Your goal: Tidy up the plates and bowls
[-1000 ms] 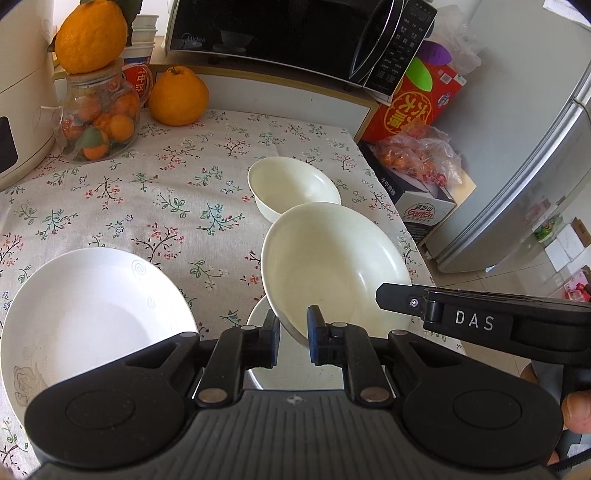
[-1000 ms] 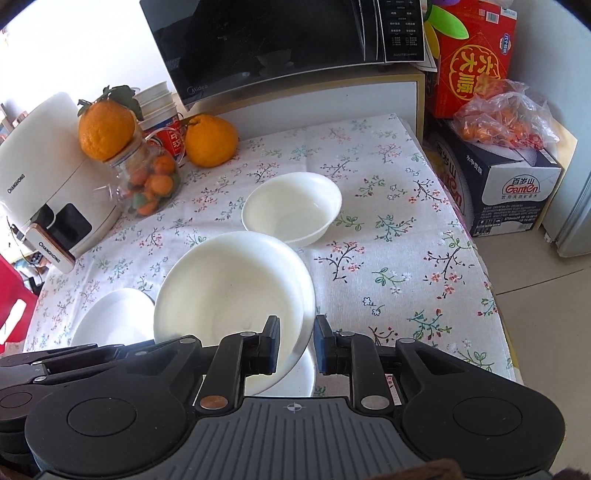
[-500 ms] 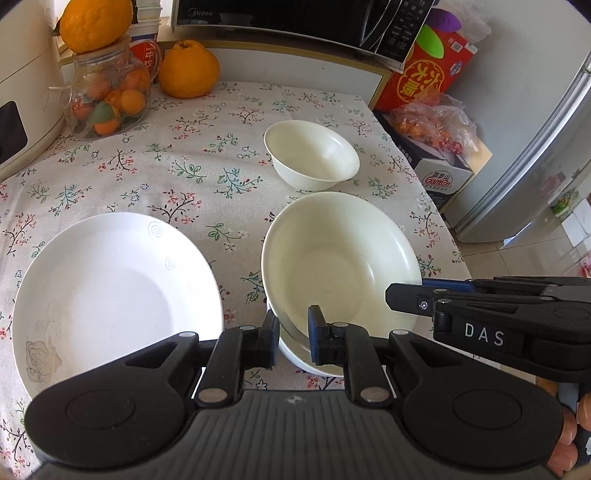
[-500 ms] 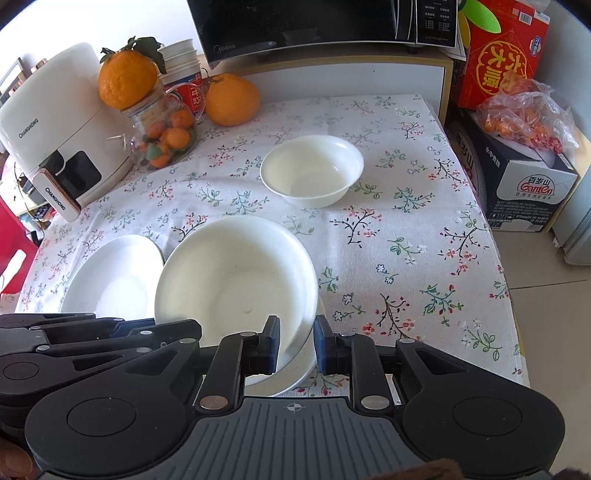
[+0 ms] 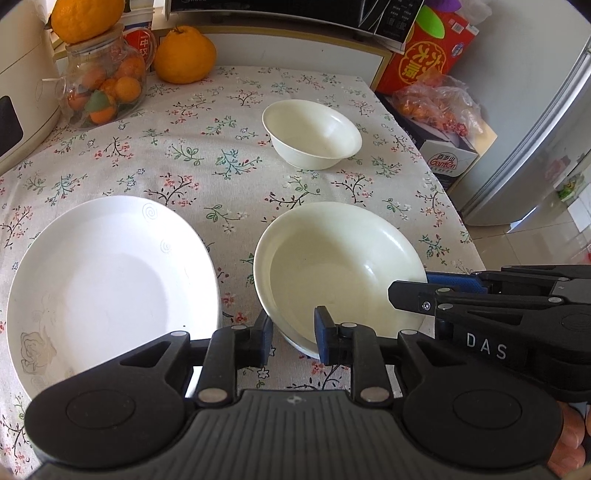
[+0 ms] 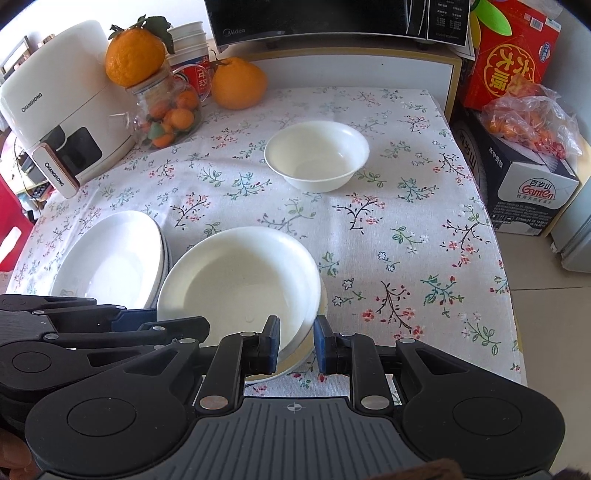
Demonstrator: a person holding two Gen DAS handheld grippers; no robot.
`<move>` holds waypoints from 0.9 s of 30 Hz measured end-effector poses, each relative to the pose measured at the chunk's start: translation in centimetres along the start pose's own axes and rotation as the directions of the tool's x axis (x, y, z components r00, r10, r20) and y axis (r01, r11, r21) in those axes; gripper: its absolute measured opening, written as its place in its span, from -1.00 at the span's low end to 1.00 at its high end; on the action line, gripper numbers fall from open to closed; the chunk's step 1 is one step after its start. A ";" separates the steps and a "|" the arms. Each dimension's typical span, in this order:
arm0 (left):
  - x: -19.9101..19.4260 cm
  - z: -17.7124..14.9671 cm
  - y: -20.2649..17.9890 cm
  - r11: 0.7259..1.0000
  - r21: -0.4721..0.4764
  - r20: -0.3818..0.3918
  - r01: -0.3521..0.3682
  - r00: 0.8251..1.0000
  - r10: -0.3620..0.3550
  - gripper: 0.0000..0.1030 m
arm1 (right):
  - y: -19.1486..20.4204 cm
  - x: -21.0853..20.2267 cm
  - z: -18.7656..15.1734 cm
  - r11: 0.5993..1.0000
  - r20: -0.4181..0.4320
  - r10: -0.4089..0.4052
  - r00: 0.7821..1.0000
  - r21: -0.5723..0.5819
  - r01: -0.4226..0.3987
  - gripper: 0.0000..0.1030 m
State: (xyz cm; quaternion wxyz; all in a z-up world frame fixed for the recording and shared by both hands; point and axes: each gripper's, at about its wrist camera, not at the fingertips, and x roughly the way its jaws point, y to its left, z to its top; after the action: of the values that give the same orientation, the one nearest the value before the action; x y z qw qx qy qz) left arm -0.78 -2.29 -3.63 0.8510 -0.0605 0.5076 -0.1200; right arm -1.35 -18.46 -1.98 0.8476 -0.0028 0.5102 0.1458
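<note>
A wide shallow bowl sits nested on another dish of the same kind near the front edge of the surface, which wears a flowered cloth. The left gripper straddles the bowl's near rim; its jaws have just been opening and now stand slightly apart, with the rim between them and a gap showing at each pad. The right gripper meets the same stack from the other side, its jaws closed on the rim of the upper bowl. Both grippers tilt steeply downward, side by side, each showing in the other's view.

Left of the stack, just beside it, lies a pile of white plates; their number cannot be told. Farther back stands one small deep bowl, well apart from the rest. Nothing lies between it and the stack.

At the far edge stand a glass jar of small fruit with one orange on its lid, a second orange beside it, and a white appliance. A microwave sits above.
</note>
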 end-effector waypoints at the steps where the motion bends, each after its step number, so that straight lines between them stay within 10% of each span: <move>1: 0.1 0.0 0.1 1.000 -0.004 -0.007 0.005 1.000 -0.005 -0.58 | 0.0 0.0 0.0 1.000 -0.001 -0.001 1.000 0.002 0.001 -0.59; 27: -0.5 1.8 1.1 1.000 -0.020 0.056 -0.014 0.998 0.015 -0.54 | -2.1 0.5 1.8 0.995 0.062 0.012 0.998 0.097 -0.018 -0.55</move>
State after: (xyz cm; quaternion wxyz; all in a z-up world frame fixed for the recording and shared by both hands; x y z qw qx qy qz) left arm 0.71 -1.18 -2.61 0.8652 -0.0684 0.4851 -0.1072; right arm 0.96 -20.09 -1.90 0.8609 0.0467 0.4905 0.1269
